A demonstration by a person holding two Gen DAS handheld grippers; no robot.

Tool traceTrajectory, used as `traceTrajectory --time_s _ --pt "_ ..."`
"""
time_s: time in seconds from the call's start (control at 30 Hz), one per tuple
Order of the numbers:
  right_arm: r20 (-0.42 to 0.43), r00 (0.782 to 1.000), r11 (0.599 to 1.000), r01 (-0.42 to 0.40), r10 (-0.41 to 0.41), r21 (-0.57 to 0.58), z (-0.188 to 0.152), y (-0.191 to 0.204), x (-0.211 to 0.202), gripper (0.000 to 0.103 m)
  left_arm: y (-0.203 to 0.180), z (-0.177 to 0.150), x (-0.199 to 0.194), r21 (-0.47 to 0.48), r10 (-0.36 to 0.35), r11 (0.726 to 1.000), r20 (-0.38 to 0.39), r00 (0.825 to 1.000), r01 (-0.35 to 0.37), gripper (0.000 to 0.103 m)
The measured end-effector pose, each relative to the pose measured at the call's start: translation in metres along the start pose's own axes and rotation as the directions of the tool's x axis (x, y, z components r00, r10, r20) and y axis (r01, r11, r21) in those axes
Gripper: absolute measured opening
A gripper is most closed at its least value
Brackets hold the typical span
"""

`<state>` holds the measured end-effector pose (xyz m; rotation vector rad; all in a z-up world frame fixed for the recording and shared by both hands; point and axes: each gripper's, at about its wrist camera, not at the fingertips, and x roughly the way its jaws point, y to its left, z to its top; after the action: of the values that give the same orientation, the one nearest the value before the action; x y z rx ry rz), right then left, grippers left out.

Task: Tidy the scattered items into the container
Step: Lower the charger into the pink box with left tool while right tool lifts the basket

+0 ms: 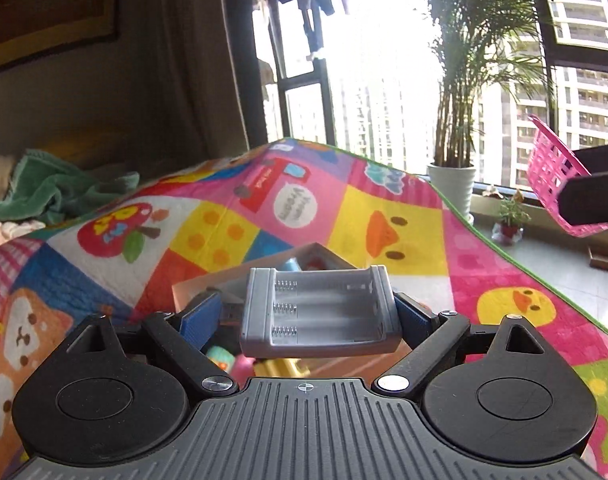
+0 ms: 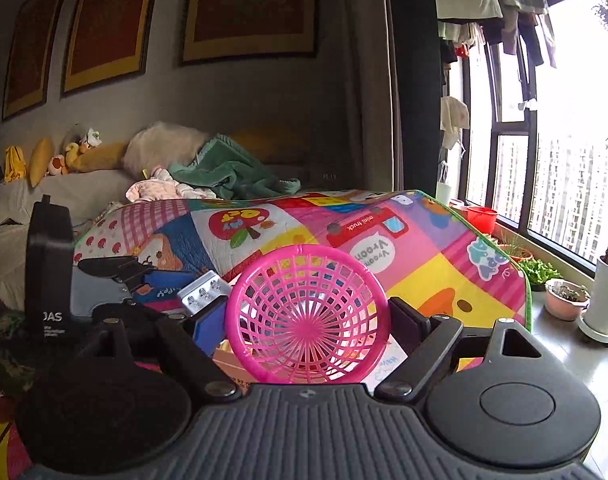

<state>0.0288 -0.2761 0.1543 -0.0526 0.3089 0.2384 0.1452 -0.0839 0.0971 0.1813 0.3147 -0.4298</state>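
Cardboard box (image 1: 304, 254): on the colourful play mat (image 1: 383, 216), toys inside, below the left gripper (image 1: 311, 312) | left gripper: jaws clamped on a grey battery holder (image 1: 317, 312), held above the box | right gripper (image 2: 307, 320): jaws clamped on a pink mesh basket (image 2: 307, 316), lifted off the mat

Daylight from the window (image 1: 383, 60) blown out to white glare, wall (image 2: 264, 92) dim and shadowed, fisheye bending at edges, slight motion blur on play mat (image 1: 343, 216)
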Motion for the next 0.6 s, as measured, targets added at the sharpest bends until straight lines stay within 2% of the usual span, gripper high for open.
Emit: traceTrajectory --time_s 0.07,0.13,0.23,0.37,0.47,0.53,0.6 --pt "-0.016 1.000 1.000 0.014 -0.014 -0.013 0.002 -0.002 0.014 0.084 0.004 0.000 0.021 -0.018 0.020 1.000 0.018 1.000 -0.020 0.097" --pt "-0.029 0.999 0.999 0.037 -0.038 -0.025 0.004 -0.002 0.026 0.084 0.008 -0.010 0.039 -0.037 0.007 0.999 -0.046 0.999 -0.009 0.097" --pt "-0.043 0.998 0.998 0.049 -0.050 -0.033 0.004 -0.005 0.036 0.084 0.016 -0.041 0.028 -0.111 -0.039 0.993 -0.092 0.995 0.029 0.098" --pt "-0.070 0.996 0.997 0.057 -0.060 -0.050 0.008 -0.005 0.058 0.084 0.024 -0.069 -0.012 -0.159 -0.054 0.986 -0.046 0.997 0.046 0.101" --pt "-0.093 0.994 0.997 0.046 -0.052 -0.066 0.016 0.002 0.088 0.084 0.028 -0.080 -0.034 -0.171 -0.011 0.985 -0.004 1.000 0.010 0.103" --pt "-0.117 0.992 0.995 0.047 -0.056 -0.084 0.021 0.008 0.111 0.084 0.036 -0.085 -0.039 -0.236 -0.009 0.972 0.011 1.000 0.011 0.103" --pt "-0.157 0.986 0.997 0.039 -0.050 -0.071 0.027 0.009 0.134 0.084 0.047 -0.090 -0.042 -0.327 -0.041 0.944 0.034 0.999 0.050 0.103"
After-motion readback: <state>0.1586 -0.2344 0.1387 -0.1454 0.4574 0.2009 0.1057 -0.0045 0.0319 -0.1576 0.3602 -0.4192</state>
